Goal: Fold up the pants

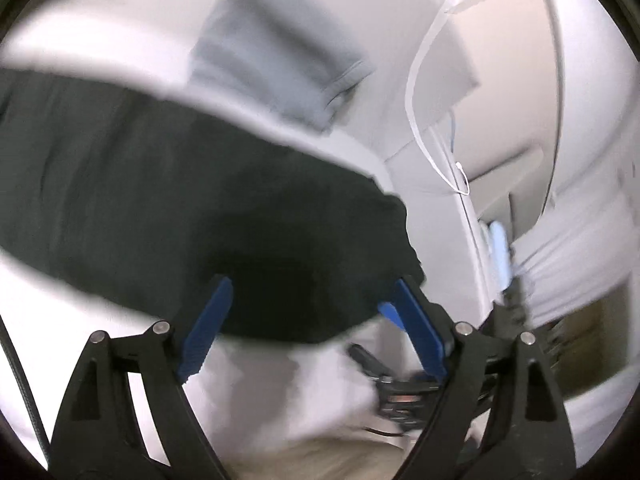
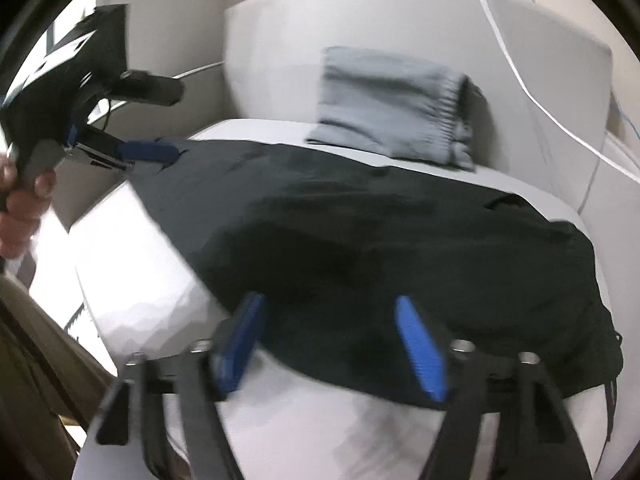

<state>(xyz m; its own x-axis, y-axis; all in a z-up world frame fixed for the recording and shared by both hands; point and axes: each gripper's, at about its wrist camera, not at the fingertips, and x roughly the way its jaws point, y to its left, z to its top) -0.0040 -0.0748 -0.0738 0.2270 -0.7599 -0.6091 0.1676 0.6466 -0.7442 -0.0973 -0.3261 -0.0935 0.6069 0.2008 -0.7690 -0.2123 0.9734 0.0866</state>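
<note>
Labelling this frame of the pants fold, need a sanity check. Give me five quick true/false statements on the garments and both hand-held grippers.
1. The black pants lie on a white surface. True.
2. The right hand-held gripper is clamped shut on the black pants. False: its blue fingers stand apart, open, with the fabric's edge showing between them and nothing pinched.
3. A folded grey garment lies beyond the black pants. True.
4. The left hand-held gripper holds the grey garment. False: it is open, at the near edge of the black pants.
5. The grey garment lies on top of the black pants. False: it lies beyond their far edge.
</note>
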